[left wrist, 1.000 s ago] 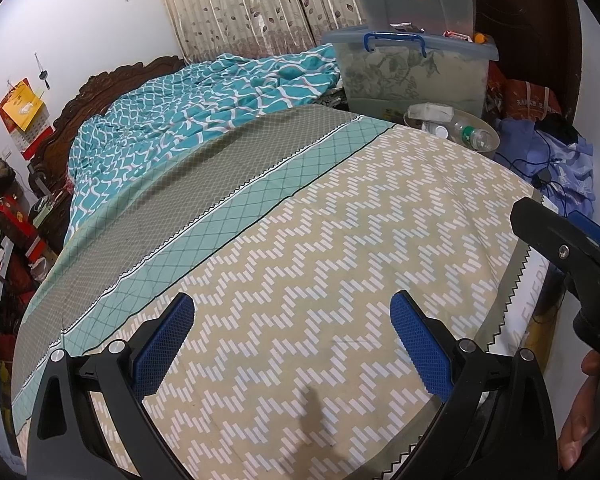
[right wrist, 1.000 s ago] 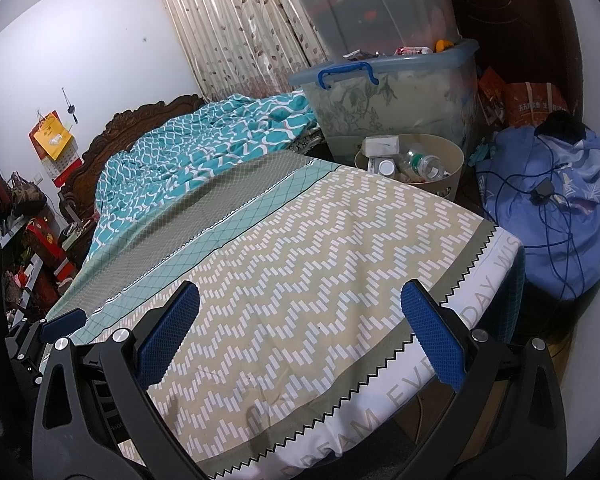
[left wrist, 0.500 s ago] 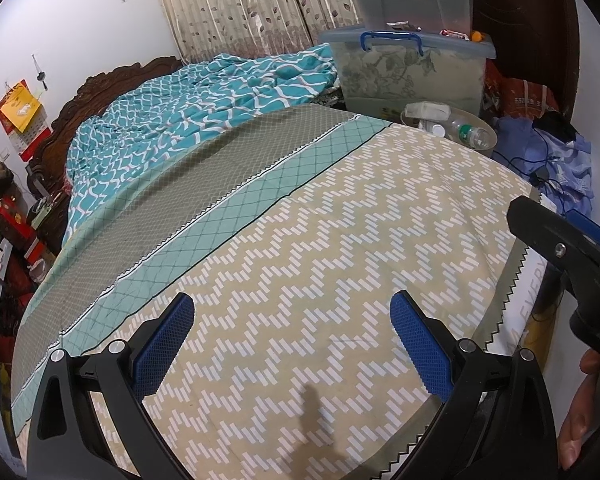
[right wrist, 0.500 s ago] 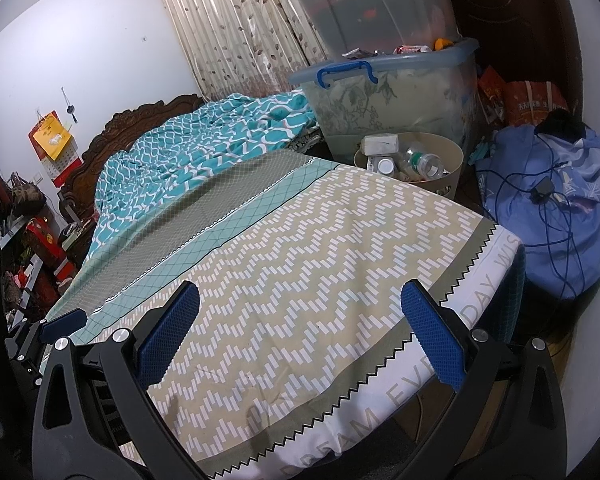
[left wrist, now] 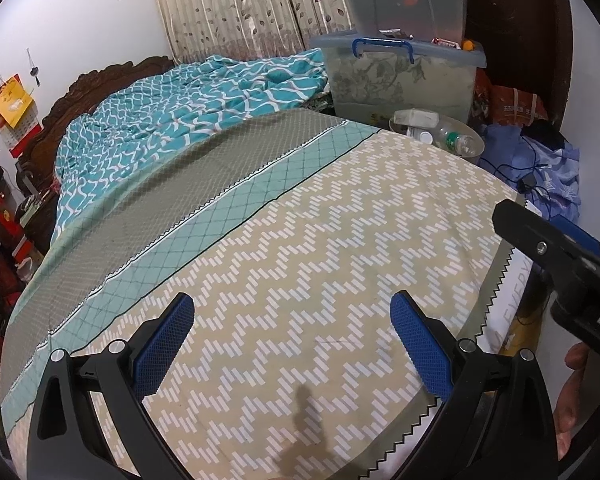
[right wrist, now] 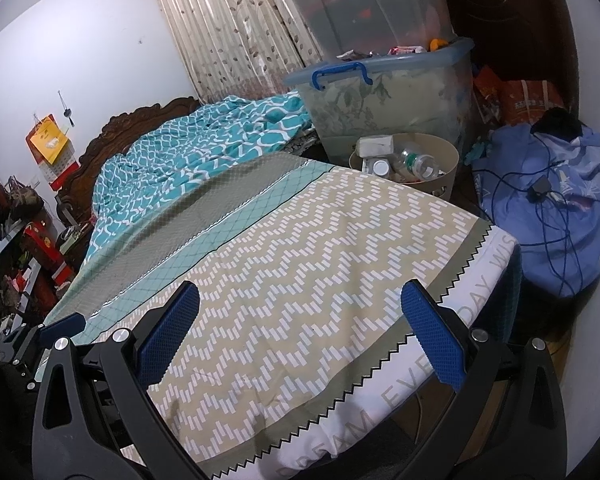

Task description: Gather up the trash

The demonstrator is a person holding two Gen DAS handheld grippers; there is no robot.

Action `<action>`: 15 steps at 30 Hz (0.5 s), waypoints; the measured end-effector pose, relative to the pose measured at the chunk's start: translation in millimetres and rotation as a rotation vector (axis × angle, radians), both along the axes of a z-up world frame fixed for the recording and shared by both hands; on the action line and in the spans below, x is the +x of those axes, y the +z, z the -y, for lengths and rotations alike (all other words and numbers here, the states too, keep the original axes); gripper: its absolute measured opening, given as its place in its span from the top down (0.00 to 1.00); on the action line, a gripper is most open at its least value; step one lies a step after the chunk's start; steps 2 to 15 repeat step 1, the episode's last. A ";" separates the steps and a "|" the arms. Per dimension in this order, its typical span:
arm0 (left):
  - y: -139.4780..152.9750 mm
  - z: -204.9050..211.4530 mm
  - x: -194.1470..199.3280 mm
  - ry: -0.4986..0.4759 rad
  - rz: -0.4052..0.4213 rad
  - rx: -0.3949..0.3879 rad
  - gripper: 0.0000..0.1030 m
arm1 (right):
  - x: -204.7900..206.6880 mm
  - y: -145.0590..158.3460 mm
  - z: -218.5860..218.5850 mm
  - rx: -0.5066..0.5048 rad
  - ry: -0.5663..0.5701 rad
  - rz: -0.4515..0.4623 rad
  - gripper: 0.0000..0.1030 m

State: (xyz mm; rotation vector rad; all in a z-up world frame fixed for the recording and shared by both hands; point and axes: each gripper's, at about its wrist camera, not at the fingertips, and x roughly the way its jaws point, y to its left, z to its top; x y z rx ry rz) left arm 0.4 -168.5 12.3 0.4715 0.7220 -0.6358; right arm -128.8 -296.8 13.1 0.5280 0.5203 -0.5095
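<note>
Bedding fills the left wrist view: the bed (left wrist: 300,260) lies under a beige zigzag sheet, and the left gripper (left wrist: 292,340) hangs above its near end with both blue pads spread wide apart and nothing between them. Past the far corner of the bed, a beige trash basket (left wrist: 474,148) stands on the floor, holding a white box (left wrist: 416,118) and a clear plastic bottle (left wrist: 456,140). Behind the basket sits a clear storage bin (left wrist: 400,76) with a blue handle, and a crumpled teal quilt (left wrist: 188,120) covers the bed toward the carved headboard. At the right edge of this view, beside the bed, part of the right gripper (left wrist: 560,256) shows. In the right wrist view, the right gripper (right wrist: 300,332) hovers over the foot edge of the bed (right wrist: 300,248), its 2 fingers likewise spread apart and empty. The trash basket (right wrist: 448,178) stands just beyond the far corner of the bed, with the white box (right wrist: 376,146) and bottle (right wrist: 420,164) inside. A blue cloth bundle (right wrist: 548,216) draped with cables lies on the floor beside the bed, near the basket. The left gripper (right wrist: 60,326) peeks in at the left, over the bed.
</note>
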 end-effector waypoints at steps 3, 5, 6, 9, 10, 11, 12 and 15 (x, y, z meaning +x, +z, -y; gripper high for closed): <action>0.4 0.5 0.3 0.000 -0.001 0.000 0.08 | 0.0 0.0 0.0 0.000 0.000 0.000 0.03; 0.4 0.5 0.3 0.000 -0.001 0.000 0.08 | 0.0 0.0 0.0 0.000 0.000 0.000 0.03; 0.4 0.5 0.3 0.000 -0.001 0.000 0.08 | 0.0 0.0 0.0 0.000 0.000 0.000 0.03; 0.4 0.5 0.3 0.000 -0.001 0.000 0.08 | 0.0 0.0 0.0 0.000 0.000 0.000 0.03; 0.4 0.5 0.3 0.000 -0.001 0.000 0.08 | 0.0 0.0 0.0 0.000 0.000 0.000 0.03; 0.4 0.5 0.3 0.000 -0.001 0.000 0.08 | 0.0 0.0 0.0 0.000 0.000 0.000 0.03; 0.4 0.5 0.3 0.000 -0.001 0.000 0.08 | 0.0 0.0 0.0 0.000 0.000 0.000 0.03; 0.4 0.5 0.3 0.000 -0.001 0.000 0.08 | 0.0 0.0 0.0 0.000 0.000 0.000 0.03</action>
